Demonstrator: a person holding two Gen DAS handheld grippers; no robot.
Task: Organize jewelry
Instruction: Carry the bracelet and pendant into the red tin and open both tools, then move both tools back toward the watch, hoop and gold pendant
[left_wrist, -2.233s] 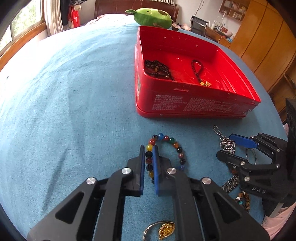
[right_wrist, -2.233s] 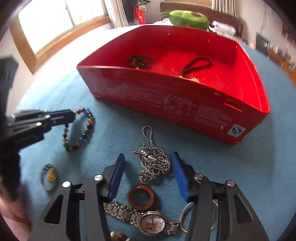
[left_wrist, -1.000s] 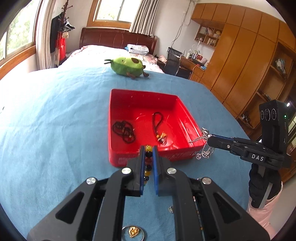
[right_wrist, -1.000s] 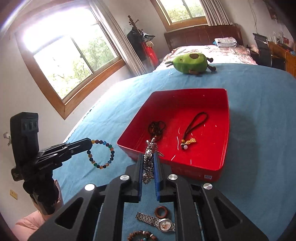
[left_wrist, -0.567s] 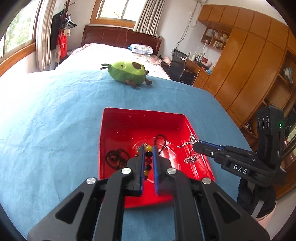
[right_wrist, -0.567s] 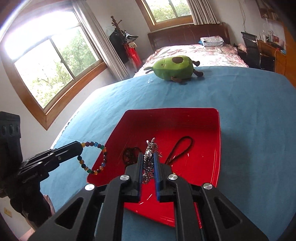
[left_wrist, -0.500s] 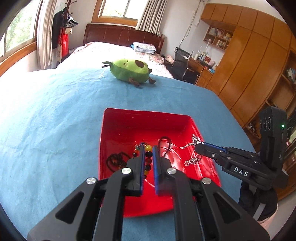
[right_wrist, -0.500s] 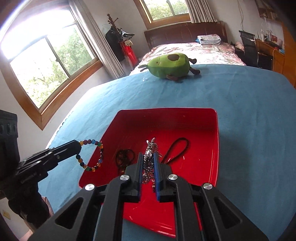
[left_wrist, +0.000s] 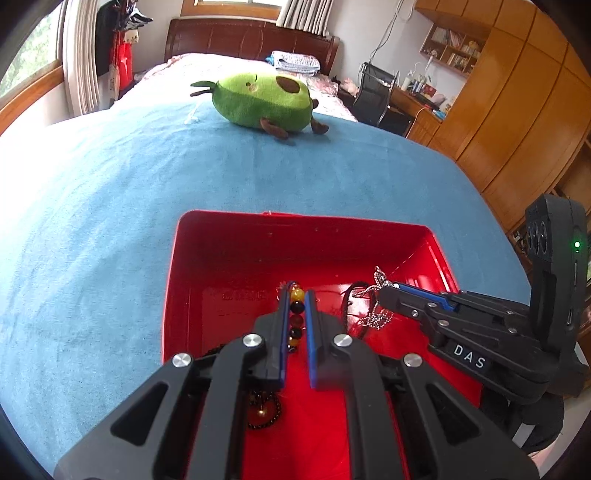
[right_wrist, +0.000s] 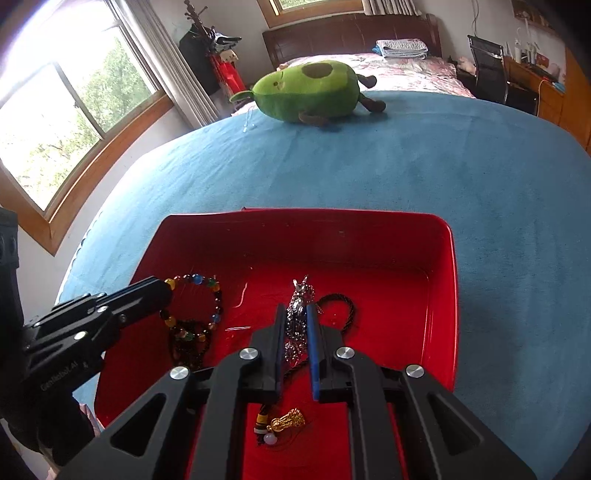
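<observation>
**Grippers over the red box, each with a piece pinched**

Grippers both reach forward above the red box, which sits on a blue cloth. The left gripper points level into the box from its near side, fingers drawn narrow and clamped on the beaded bracelet; in the right wrist view the rest of that bracelet hangs as a loop from the fingertips over the left part of the box floor. The right gripper comes in beside it, toward the middle-right of the box, jaws likewise narrow and pinching the silver chain, whose links bunch between the pads and poke out past the tips. Seen from the left wrist, the chain dangles from the right gripper just above the box floor.

Already lying in the box: a dark beaded strand under the bracelet, and a black cord with gold charm beneath the right gripper. A green avocado plush lies on the cloth well beyond the box.
</observation>
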